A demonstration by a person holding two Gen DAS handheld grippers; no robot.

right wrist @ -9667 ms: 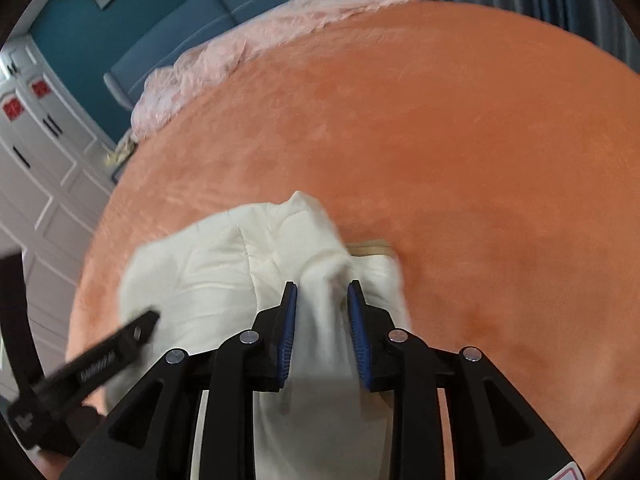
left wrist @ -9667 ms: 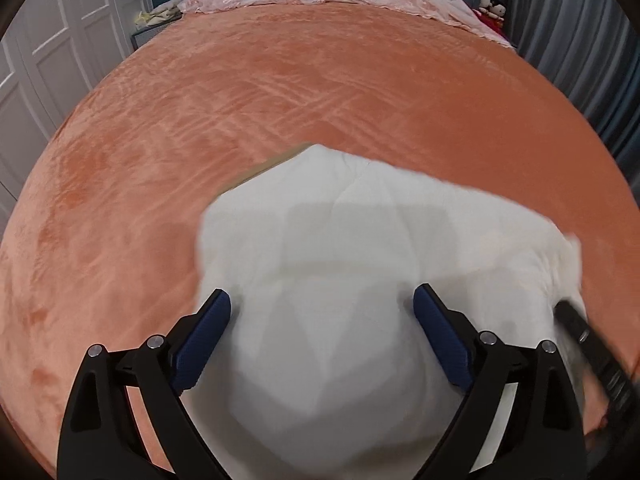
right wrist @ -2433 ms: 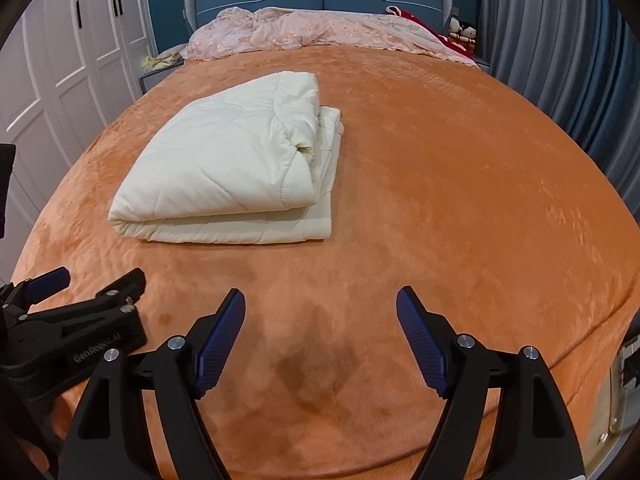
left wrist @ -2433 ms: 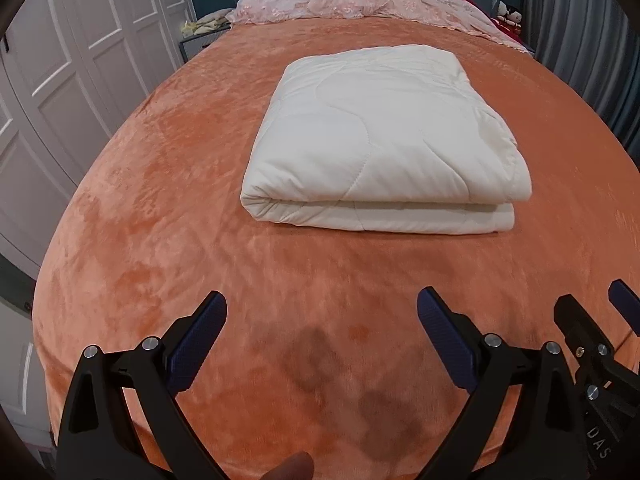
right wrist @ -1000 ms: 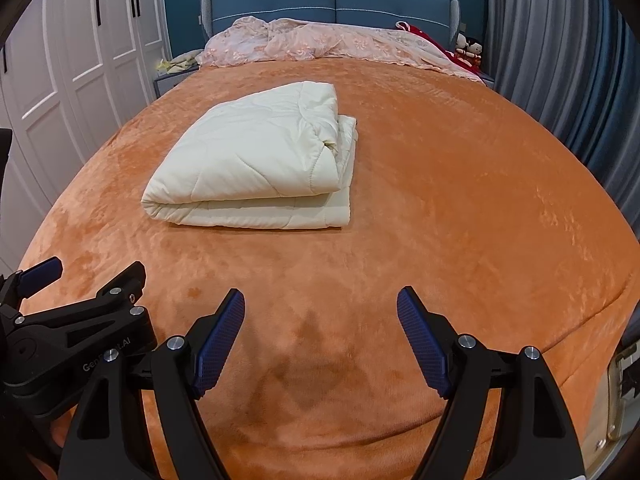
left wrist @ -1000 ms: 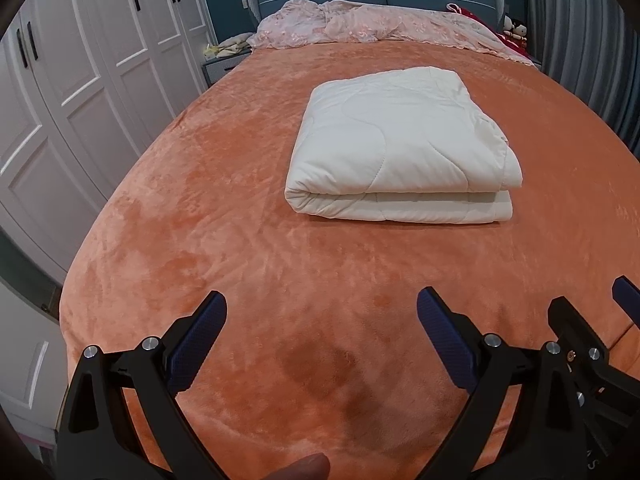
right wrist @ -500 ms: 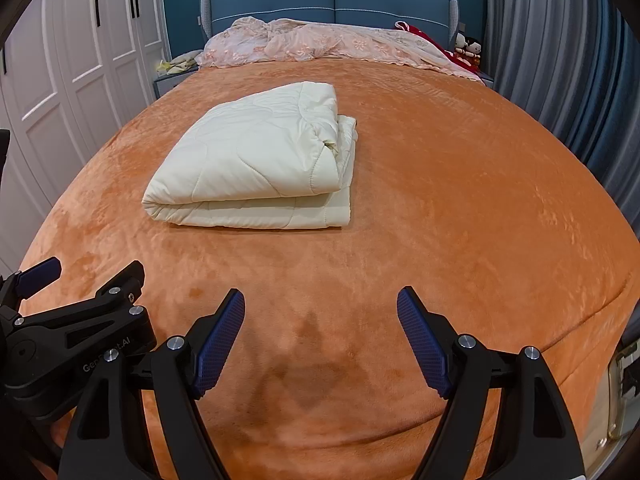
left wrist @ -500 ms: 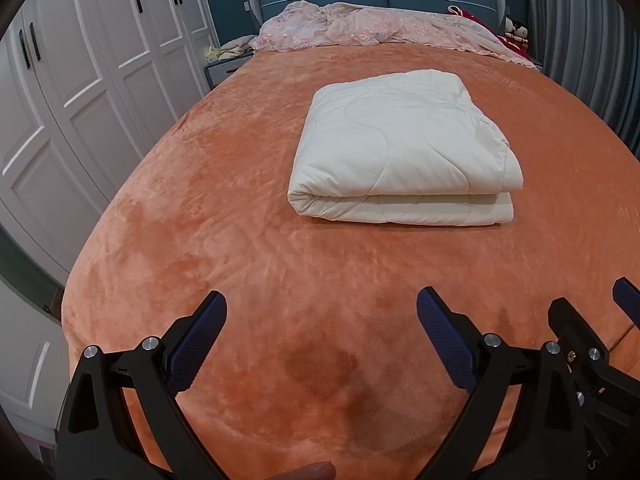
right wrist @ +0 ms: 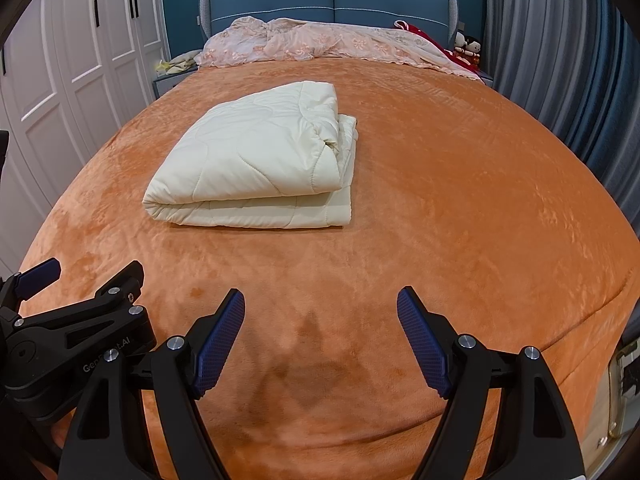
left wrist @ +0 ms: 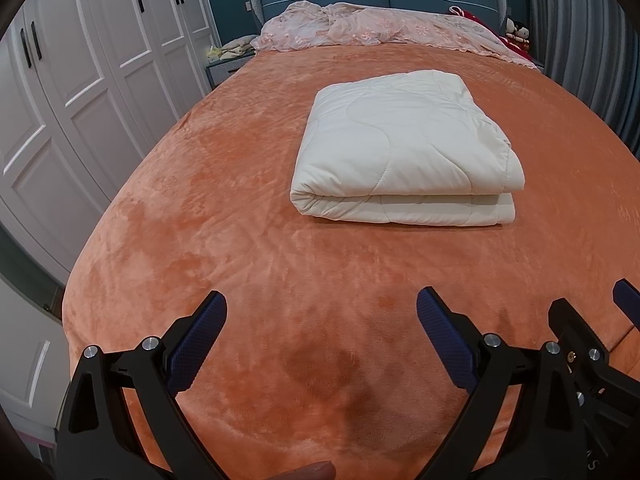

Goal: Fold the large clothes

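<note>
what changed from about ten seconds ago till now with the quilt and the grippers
Then the right gripper was clamped on the cream quilt, with the left gripper open over it. Now the quilt is let go, lying folded on the orange bedspread; both grippers have pulled back, open and empty. The quilt's place on the bed hasn't changed over the last seconds.

Orange bed [left wrist: 240, 208], white wardrobes [left wrist: 100, 60], grey curtains [right wrist: 560, 60].
</note>
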